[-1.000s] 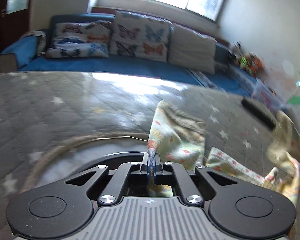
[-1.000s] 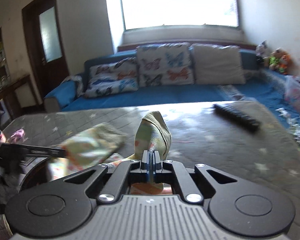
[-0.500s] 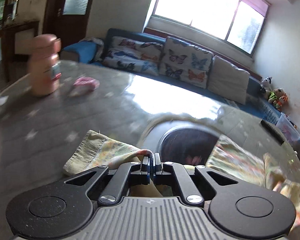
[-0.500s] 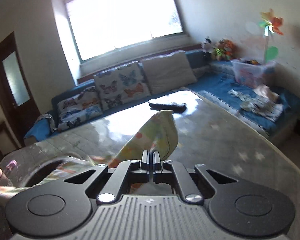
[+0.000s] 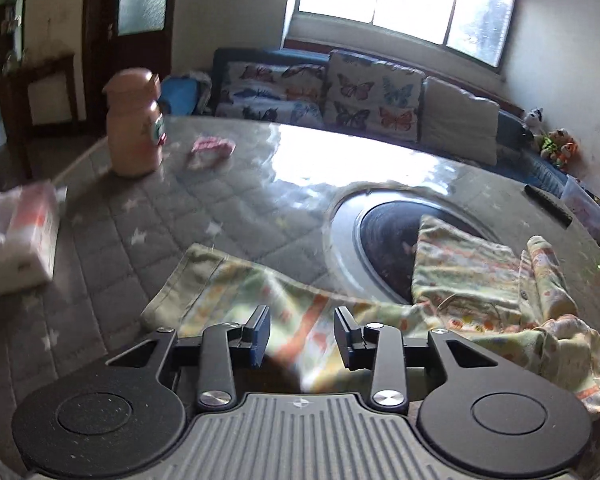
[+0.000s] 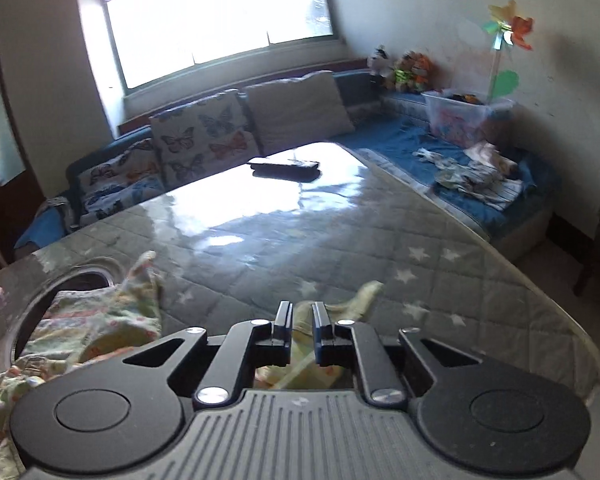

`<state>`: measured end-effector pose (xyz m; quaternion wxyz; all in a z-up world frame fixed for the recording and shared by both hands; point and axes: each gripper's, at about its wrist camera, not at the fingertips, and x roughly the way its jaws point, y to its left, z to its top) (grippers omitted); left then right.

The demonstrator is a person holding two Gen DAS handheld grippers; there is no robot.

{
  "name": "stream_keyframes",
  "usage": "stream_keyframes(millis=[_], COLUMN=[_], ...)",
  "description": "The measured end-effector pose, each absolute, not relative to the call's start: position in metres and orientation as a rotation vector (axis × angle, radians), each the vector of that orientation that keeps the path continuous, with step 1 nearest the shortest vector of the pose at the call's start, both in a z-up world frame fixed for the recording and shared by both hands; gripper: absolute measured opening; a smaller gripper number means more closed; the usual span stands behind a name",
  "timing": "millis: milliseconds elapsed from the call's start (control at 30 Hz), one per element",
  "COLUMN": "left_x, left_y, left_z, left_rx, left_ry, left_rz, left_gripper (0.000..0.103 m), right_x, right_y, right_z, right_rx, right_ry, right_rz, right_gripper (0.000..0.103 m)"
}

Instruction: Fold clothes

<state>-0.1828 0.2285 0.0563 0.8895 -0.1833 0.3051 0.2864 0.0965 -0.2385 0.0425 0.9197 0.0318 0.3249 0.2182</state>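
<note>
Garment (image 5: 480, 280), soft printed cloth, lies rumpled on quilted table (image 5: 228, 216); both hand-held grippers (image 5: 302, 334) (image 6: 301, 330) parted, empty.

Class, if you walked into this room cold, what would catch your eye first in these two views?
First, the yellow-green printed garment sprawled on the grey star-quilted table, partly over its round dark inset. Next, the open left claw just above the cloth. Then the pink bottle far left and the butterfly cushions under the bright window.

Ahead of the right tool (image 6: 301, 322), bare desk (image 6: 340, 236) runs to a remote (image 6: 284, 165). Left of the left tool (image 5: 302, 332) stand a jar (image 5: 134, 128) and tissue box (image 5: 22, 236).
</note>
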Motion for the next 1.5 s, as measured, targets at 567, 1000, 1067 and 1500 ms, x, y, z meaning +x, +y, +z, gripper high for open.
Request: stream_keyframes(millis=[567, 1000, 1067, 1500], left_x=[-0.047, 0.047, 0.052, 0.062], left_y=[0.231, 0.238, 0.239, 0.226], left_z=[0.036, -0.005, -0.009, -0.012], left_rx=[-0.241, -0.175, -0.179, -0.148], left_ry=[0.733, 0.825, 0.834, 0.792], left_rz=[0.434, 0.363, 0.356, 0.249], left_gripper=[0.051, 0.055, 0.055, 0.012], right_x=[0.151, 0.192, 0.194, 0.194], right_y=[-0.074, -0.03, -0.029, -0.021], right_z=[0.022, -0.011, -0.013, -0.011], right_rx=[-0.028, -0.035, -0.034, -0.038], right_ry=[0.74, 0.813, 0.819, 0.828], right_rz=[0.809, 0.805, 0.806, 0.841], right_gripper=[0.044, 0.044, 0.044, 0.012])
